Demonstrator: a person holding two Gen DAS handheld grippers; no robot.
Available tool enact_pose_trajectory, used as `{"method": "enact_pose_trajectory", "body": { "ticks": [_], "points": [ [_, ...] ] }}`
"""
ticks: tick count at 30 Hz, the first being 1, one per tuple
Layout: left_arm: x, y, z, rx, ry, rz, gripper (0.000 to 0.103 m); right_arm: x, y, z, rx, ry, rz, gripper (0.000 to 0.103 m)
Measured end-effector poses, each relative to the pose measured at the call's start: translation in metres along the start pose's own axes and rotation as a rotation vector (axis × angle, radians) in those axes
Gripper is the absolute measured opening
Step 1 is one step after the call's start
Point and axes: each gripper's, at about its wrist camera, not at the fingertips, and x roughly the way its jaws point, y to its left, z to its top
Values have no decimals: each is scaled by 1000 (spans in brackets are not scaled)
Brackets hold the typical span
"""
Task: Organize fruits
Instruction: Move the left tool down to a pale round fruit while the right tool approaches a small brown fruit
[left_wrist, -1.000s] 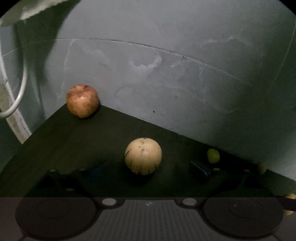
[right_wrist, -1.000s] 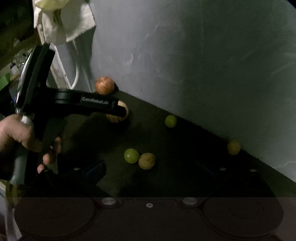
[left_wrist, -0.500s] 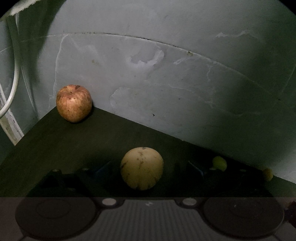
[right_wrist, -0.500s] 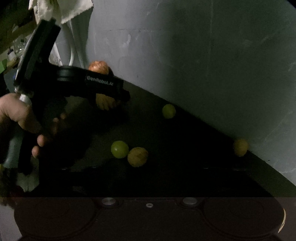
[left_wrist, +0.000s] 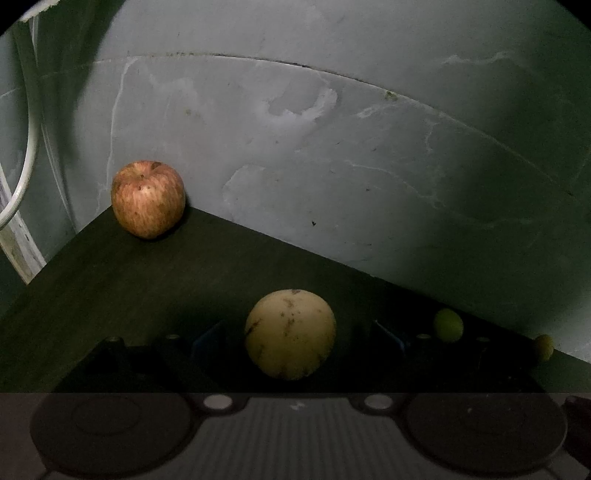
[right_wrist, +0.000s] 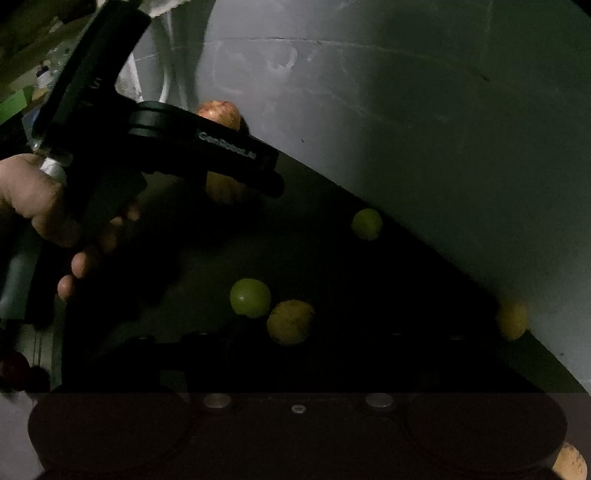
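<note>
The pale yellow round fruit (left_wrist: 290, 334) sits on the dark tabletop (left_wrist: 147, 288), lying between the fingers of the left gripper (left_wrist: 295, 341). Those fingers stand wide on either side of the fruit with gaps showing, so they grip nothing. The fruit is nearly a ball; its brown stem scar faces up and slightly toward the wall (left_wrist: 332, 166), and no long axis can be made out.

Beyond the fruit, in the table's far corner against the wall, stands a red apple (left_wrist: 147, 199) with its stem dimple up. To the fruit's right, along the wall, lie a small green fruit (left_wrist: 448, 325) and a small yellowish fruit (left_wrist: 543, 347).

In the right wrist view a hand (right_wrist: 44, 206) holds the left gripper over the pale fruit. The right gripper (right_wrist: 295, 339) is closing; its fingers are too dark to see. A green fruit (right_wrist: 250, 297) touches a yellow fruit (right_wrist: 290, 322) just ahead of it.
</note>
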Motion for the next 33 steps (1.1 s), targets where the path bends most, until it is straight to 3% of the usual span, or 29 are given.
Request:
{"method": "enact_pose_trajectory", "body": {
  "ticks": [16, 33],
  "points": [
    [4, 0, 1, -3, 10, -11, 83, -8, 3, -3, -38, -4, 46, 38],
    [6, 4, 2, -6, 11, -12, 82, -7, 3, -2, -56, 2, 66, 30]
  ]
}}
